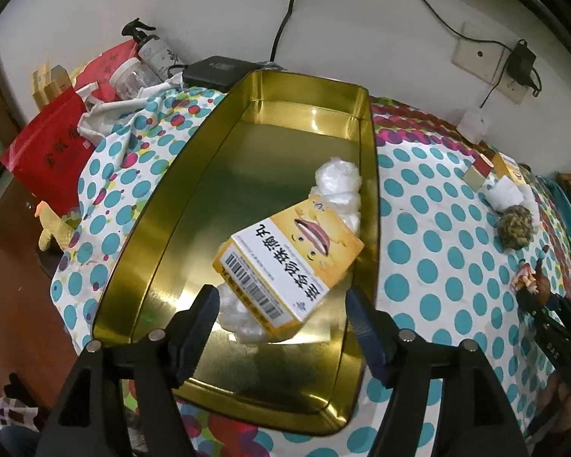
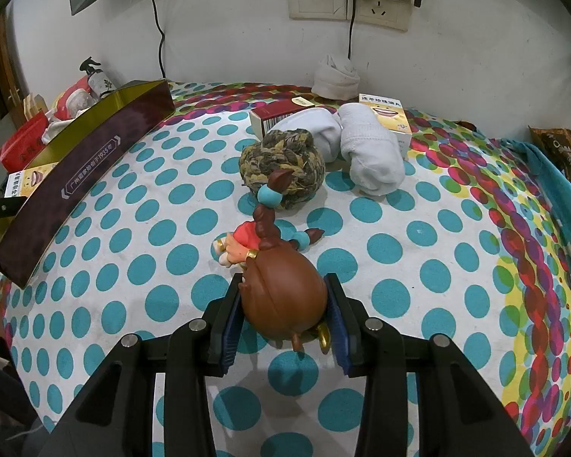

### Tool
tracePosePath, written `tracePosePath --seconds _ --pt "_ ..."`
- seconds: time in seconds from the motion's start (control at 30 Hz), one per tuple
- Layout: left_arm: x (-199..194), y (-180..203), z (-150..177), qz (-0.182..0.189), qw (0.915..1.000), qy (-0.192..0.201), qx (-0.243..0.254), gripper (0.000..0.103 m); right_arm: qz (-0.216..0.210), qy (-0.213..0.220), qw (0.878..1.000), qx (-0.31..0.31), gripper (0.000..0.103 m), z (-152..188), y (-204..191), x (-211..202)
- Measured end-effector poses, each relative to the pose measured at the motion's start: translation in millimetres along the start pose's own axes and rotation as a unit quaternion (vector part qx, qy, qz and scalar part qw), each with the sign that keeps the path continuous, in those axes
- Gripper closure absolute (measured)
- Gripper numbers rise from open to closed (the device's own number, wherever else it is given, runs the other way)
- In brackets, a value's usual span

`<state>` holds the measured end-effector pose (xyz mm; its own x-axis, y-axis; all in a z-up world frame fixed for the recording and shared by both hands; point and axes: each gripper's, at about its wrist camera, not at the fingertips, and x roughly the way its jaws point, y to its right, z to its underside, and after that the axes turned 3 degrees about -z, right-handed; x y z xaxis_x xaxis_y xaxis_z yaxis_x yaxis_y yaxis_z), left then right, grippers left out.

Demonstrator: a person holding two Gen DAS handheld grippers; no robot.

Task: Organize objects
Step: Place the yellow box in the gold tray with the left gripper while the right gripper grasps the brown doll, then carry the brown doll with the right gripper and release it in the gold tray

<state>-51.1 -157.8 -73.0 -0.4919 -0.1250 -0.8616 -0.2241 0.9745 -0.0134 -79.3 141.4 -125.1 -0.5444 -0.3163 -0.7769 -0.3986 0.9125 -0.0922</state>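
Note:
A gold tin box (image 1: 194, 190) lies open on the dotted cloth; its dark outer wall shows in the right wrist view (image 2: 87, 175). Inside it a yellow medicine carton (image 1: 285, 259) rests tilted on white plastic wrap (image 1: 338, 182). My left gripper (image 1: 281, 304) is open just above the tin's near end, fingers either side of the carton's lower corner, not gripping it. My right gripper (image 2: 283, 318) is shut on the brown head of a doll figurine (image 2: 281, 293), lying on the cloth; it also shows in the left wrist view (image 1: 533, 282).
Beyond the figurine lie a dried tea ball (image 2: 281, 167), two white socks (image 2: 365, 152), a red-and-white carton (image 2: 278, 114) and a second yellow carton (image 2: 388, 114). A rolled white sock (image 2: 335, 76) sits at the wall. Red bags (image 1: 49, 144), a spray bottle (image 1: 152, 49) and a jar clutter the left.

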Motion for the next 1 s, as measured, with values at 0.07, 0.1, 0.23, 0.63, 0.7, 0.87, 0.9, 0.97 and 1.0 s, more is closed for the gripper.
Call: tracePosePath --seconds 0.07,0.1,0.23,0.63,0.7,0.87,0.9,0.97,1.0 --pt "-6.9 1.1 0.9 0.001 1.0000 0.006 0.000 0.032 0.000 0.000 1.000 0.000 0.065 -0.1 -0.6 0.0" --pt "-9.4 1.6 0.9 0.001 1.0000 0.009 0.001 0.032 0.000 0.000 1.000 0.000 0.065 -0.1 -0.2 0.0" --pt "-25.4 2.2 2.1 0.006 0.9998 0.021 -0.002 0.032 0.000 0.000 1.000 0.000 0.065 -0.1 -0.1 0.0" --pt "-64.7 22.5 23.3 0.017 0.9973 0.067 0.026 0.032 0.004 0.000 1.000 -0.002 0.065 -0.2 -1.2 0.9" --pt "-64.8 22.9 27.9 0.016 0.9972 0.068 0.029 0.032 0.009 0.002 1.000 -0.005 0.065 0.3 -1.5 -0.4" --pt "-66.0 10.4 36.9 0.011 0.9975 0.066 0.025 0.032 0.047 0.003 0.998 -0.032 0.065 1.5 -11.9 -3.3" --pt "-66.9 4.1 38.5 0.011 0.9975 0.067 0.019 0.032 0.057 -0.002 0.998 -0.038 0.065 1.4 -15.0 -3.4" --pt "-68.4 -8.2 41.0 0.011 0.9976 0.069 0.005 0.032 0.063 0.000 0.997 -0.049 0.065 -0.5 -24.5 -6.8" --pt "-68.7 -13.0 41.8 0.010 0.9976 0.069 0.000 0.032 0.067 0.004 0.996 -0.055 0.065 -2.7 -29.2 -10.3"
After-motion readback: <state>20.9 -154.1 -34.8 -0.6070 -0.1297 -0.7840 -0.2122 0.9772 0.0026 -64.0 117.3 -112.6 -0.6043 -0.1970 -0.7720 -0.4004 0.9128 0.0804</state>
